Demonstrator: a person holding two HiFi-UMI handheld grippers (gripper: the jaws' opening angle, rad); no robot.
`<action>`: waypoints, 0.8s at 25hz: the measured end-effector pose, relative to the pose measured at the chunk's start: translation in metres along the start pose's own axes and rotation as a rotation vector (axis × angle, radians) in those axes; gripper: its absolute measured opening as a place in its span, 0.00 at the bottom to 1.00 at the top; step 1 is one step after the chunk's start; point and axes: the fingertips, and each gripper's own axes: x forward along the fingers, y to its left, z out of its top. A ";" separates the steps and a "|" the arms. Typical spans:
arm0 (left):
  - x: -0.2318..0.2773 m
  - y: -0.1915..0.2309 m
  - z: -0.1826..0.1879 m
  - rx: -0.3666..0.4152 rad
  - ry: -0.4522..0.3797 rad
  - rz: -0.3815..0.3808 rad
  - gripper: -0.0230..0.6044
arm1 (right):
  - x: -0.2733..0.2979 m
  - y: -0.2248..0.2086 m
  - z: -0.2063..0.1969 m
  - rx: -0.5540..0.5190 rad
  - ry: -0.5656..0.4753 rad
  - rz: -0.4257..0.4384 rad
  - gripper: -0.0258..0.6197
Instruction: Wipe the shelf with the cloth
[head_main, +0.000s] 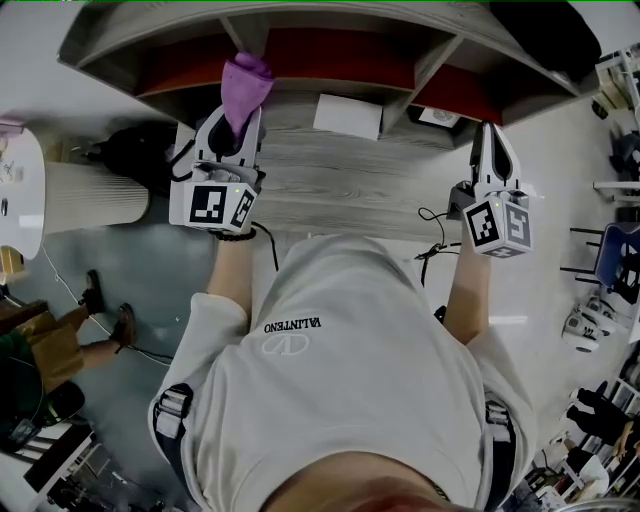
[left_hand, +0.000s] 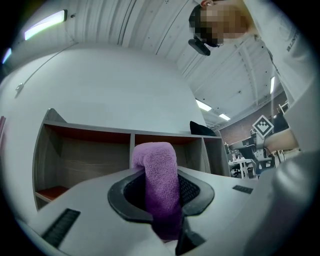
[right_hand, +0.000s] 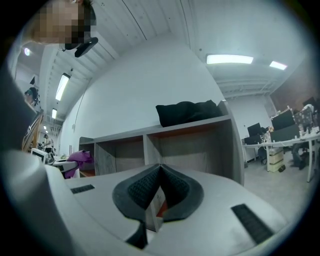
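Observation:
A purple cloth (head_main: 246, 84) sticks up from my left gripper (head_main: 241, 112), which is shut on it just in front of the left divider of the grey shelf (head_main: 350, 180) with red-lined compartments. In the left gripper view the cloth (left_hand: 160, 180) fills the space between the pads and folds over at the top, with the shelf (left_hand: 90, 155) behind. My right gripper (head_main: 491, 140) is shut and holds nothing; it points at the shelf's right compartment. In the right gripper view its pads (right_hand: 145, 187) meet at the tip, and the shelf (right_hand: 195, 145) stands ahead.
A white box (head_main: 348, 115) lies on the shelf board in the middle, a smaller white item (head_main: 437, 117) in the right compartment. A black bag (right_hand: 185, 112) rests on top. A white ribbed cylinder (head_main: 95, 196) and a seated person (head_main: 60, 335) are left; cables (head_main: 435, 250) trail below.

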 end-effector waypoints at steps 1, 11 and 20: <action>0.000 0.000 0.000 -0.003 -0.002 0.000 0.19 | 0.000 -0.001 0.000 0.000 0.001 0.000 0.04; -0.003 0.000 -0.002 -0.009 -0.001 0.001 0.19 | -0.004 -0.009 -0.001 0.021 0.002 -0.017 0.04; -0.003 -0.004 -0.001 -0.007 0.000 -0.014 0.19 | -0.005 -0.004 0.000 0.023 0.001 -0.009 0.04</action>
